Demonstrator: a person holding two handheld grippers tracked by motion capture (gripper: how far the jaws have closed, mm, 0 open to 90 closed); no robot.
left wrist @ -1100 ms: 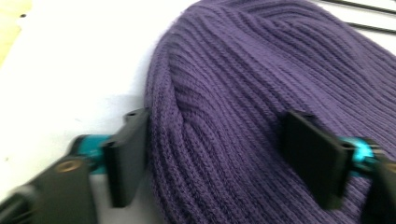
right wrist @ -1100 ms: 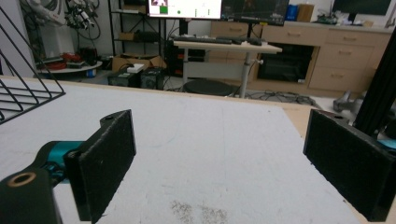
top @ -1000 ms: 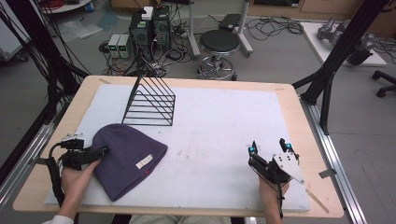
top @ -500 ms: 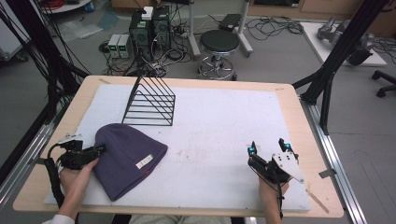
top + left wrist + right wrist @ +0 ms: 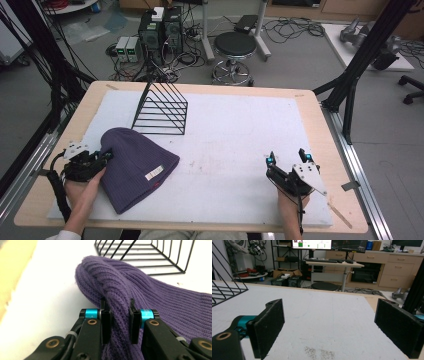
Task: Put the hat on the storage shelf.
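A purple knit beanie (image 5: 135,165) lies flat on the white mat at the left, a small label near its rim. My left gripper (image 5: 102,159) sits at the beanie's left edge, shut on a fold of the ribbed knit. In the left gripper view the purple beanie (image 5: 150,295) bulges up between the jaws of the left gripper (image 5: 117,315). My right gripper (image 5: 288,159) rests near the mat's front right, open, with nothing between its jaws. In its own view the right gripper (image 5: 329,325) spans bare mat.
A black wire rack (image 5: 162,107) stands behind the beanie at the back left of the white mat (image 5: 240,130). The wire rack (image 5: 150,252) is just beyond the beanie in the left gripper view. The wooden table edge (image 5: 345,165) runs along the right.
The left gripper has slid slightly toward the front left, still on the beanie's edge. The right gripper has stayed in place.
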